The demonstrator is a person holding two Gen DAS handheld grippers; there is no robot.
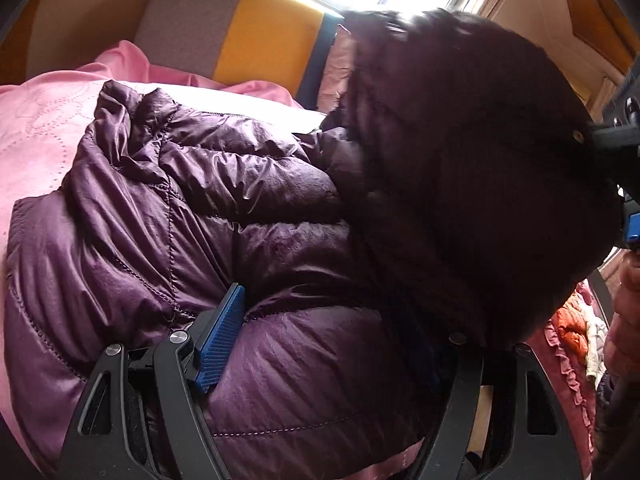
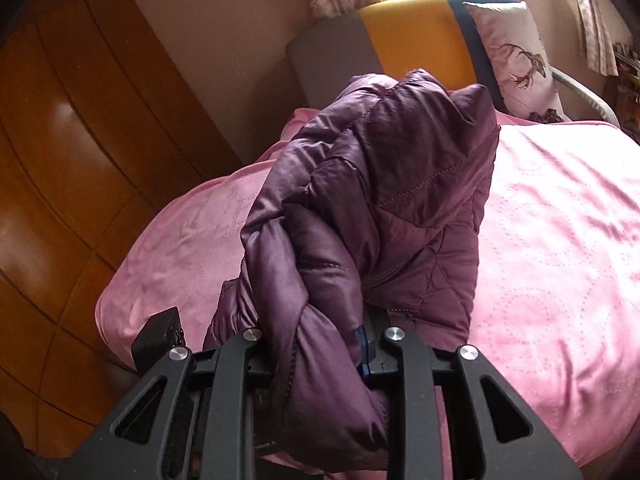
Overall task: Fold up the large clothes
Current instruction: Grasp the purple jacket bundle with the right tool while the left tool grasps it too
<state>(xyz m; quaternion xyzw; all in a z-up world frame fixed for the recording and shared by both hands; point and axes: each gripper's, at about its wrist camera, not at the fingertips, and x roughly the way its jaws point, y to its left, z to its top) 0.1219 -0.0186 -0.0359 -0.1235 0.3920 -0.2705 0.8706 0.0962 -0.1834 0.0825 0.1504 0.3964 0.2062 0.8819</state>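
Purple puffer jacket (image 2: 360, 208) in right claw (image 2: 320, 344)

Left wrist view sits very close over the purple down jacket (image 1: 208, 216), facing the striped headboard (image 1: 240, 36); its right half is dark, apparently blocked by fabric. Right wrist view looks from farther back toward that headboard (image 2: 400, 36), sharing jacket (image 2: 360, 208) and pink bedspread (image 2: 560, 220).

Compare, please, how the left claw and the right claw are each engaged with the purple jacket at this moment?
The right claw is shut on a thick bunched roll of the purple puffer jacket, lifted above the pink bedspread. The left claw spans a far wider bulge of the jacket: one blue pad shows, while its other finger is hidden under dark fabric, so its grip cannot be confirmed. Both meet the same jacket.
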